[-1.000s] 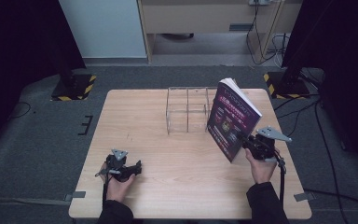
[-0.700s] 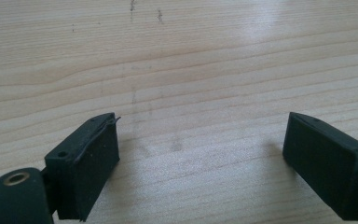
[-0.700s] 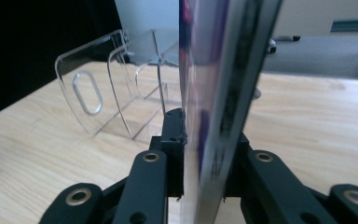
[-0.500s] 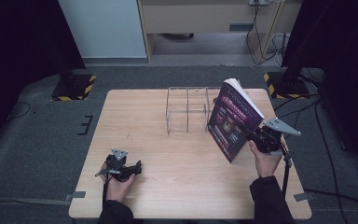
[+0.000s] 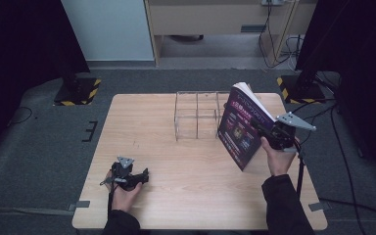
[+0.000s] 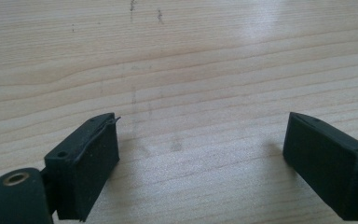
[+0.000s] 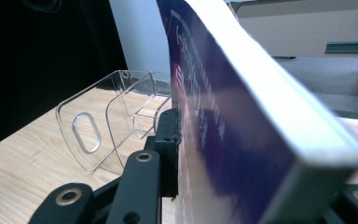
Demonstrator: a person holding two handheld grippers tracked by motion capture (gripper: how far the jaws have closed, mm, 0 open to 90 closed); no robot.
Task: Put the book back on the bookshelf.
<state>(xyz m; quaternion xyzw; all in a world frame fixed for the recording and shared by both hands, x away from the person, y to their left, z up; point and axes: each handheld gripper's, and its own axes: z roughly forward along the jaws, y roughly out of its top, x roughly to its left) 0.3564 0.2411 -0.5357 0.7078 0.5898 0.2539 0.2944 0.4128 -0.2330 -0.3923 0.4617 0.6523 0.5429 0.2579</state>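
Two grippers are in use: the right gripper [image 5: 267, 132] has its fingers clamped on a purple book [image 5: 242, 126], held tilted above the right side of the counter [image 5: 186, 166], just beside a clear plastic organiser [image 5: 198, 115]. Its fingers have just been easing slightly wider around the book. The left gripper [image 5: 142, 175] rests near the counter's front left, fingers [image 6: 86, 163] apart with nothing between them.

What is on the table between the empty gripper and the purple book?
Nothing: in the high view, bare table stretches from the left gripper to the book, which the right gripper holds up.
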